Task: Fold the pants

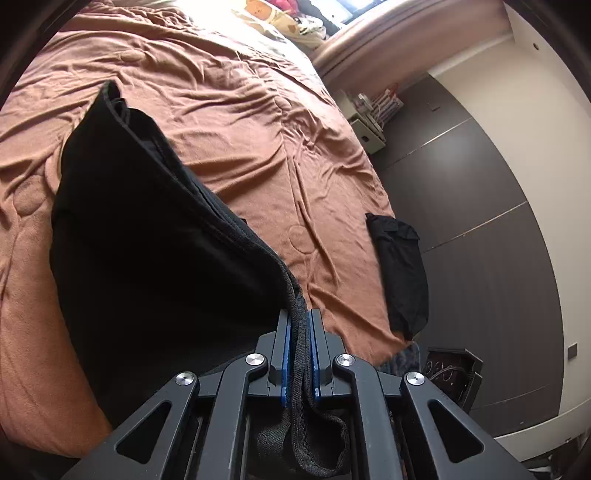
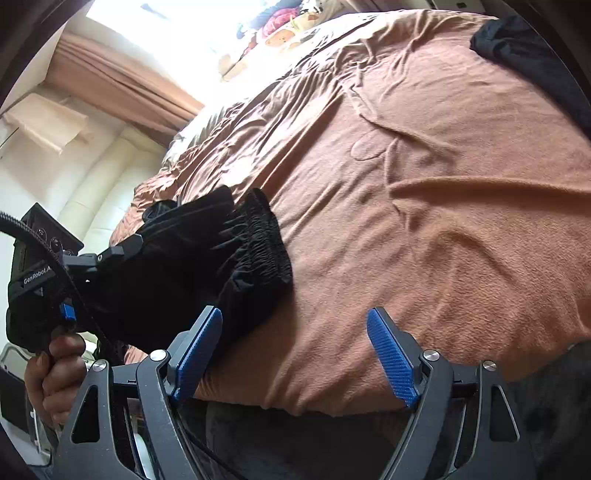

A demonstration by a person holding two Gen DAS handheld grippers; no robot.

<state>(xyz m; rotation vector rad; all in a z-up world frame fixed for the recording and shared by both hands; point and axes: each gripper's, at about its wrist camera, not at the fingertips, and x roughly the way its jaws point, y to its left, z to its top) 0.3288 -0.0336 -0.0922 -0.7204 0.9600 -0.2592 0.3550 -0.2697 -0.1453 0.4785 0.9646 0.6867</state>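
The black pants (image 1: 147, 236) hang doubled over the brown bedspread (image 1: 258, 122), held up at one edge. My left gripper (image 1: 299, 321) is shut on the pants' edge, with a black drawstring trailing back between the blue pads (image 1: 285, 354). In the right wrist view the same pants (image 2: 192, 266) show their gathered elastic waistband (image 2: 269, 243), and the left gripper (image 2: 110, 254) holds them from the left. My right gripper (image 2: 295, 317) is open and empty, just right of the hanging pants and above the bedspread (image 2: 443, 221).
A second black garment (image 1: 400, 273) lies at the bed's right edge; it also shows at the top right of the right wrist view (image 2: 524, 51). Pillows and soft toys (image 1: 277, 18) sit at the head. A dark wardrobe (image 1: 480, 221) and a nightstand (image 1: 369, 125) flank the bed.
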